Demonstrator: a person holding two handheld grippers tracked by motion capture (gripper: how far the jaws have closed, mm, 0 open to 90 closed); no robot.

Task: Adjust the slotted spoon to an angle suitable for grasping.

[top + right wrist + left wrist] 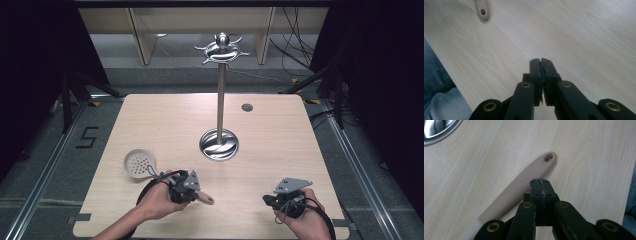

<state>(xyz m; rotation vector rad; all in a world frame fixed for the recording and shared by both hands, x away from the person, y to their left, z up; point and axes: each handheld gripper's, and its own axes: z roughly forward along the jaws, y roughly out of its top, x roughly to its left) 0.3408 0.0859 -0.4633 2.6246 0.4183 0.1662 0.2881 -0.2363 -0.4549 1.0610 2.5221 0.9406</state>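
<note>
Nothing hung on the stand (220, 100) yet; skimmer (141, 163) flat on table (280, 150), left gripper (540, 182) closed empty above handle, right gripper (540, 61) closed, idle.

Beige slotted spoon (150, 170) lies flat on the table's near-left area; round perforated bowl points left, handle end with hanging hole points right.

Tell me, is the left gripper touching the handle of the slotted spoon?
Cannot tell. In the left gripper view, the shut left gripper overlaps the spoon handle, hiding any gap or contact.
</note>
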